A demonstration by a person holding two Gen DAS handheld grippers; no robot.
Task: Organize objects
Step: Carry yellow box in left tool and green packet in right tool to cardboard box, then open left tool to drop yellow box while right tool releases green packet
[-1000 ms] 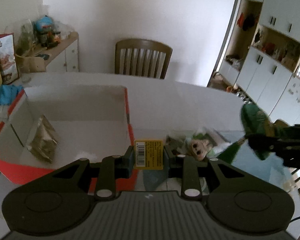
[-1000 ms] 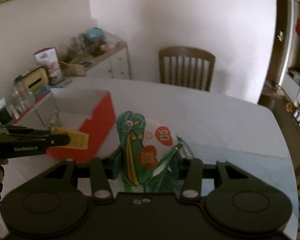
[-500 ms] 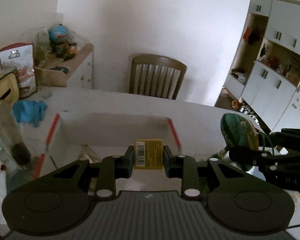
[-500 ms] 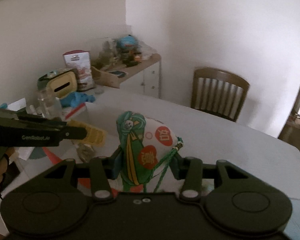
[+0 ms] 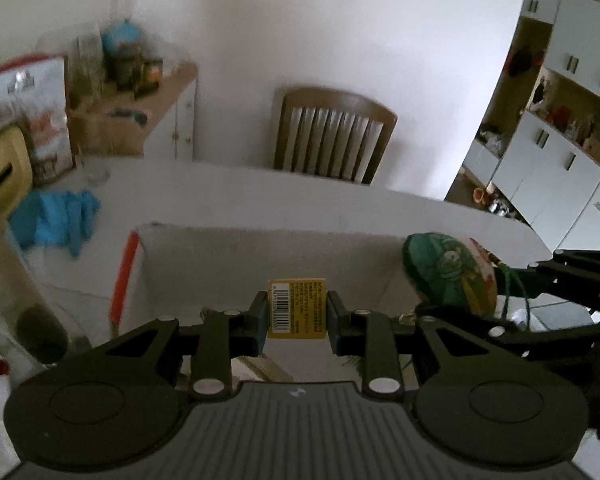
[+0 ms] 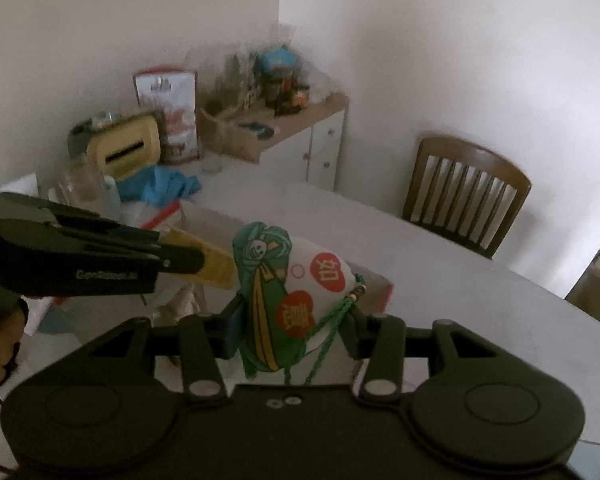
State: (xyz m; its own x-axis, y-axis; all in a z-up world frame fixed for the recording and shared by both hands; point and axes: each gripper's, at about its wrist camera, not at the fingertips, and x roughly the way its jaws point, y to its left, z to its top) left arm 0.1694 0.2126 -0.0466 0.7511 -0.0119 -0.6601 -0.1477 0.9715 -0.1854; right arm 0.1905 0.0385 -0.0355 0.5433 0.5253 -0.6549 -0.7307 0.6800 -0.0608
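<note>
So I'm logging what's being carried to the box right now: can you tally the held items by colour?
Yellow: 1, the yellow packet held in the left gripper.
Green and white: 1, the pouch with red patches, held in the right gripper.
Total: 2 held items, both over the red-edged box.

plain white walls, dim light; a slatted wooden chair [image 5: 332, 136] behind the white surface [image 6: 440, 264], a cluttered low cabinet [image 6: 300, 140] in the corner.

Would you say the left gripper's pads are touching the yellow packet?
Touching: the left wrist view shows both pads of the left gripper pressed against the yellow packet's side edges.
</note>
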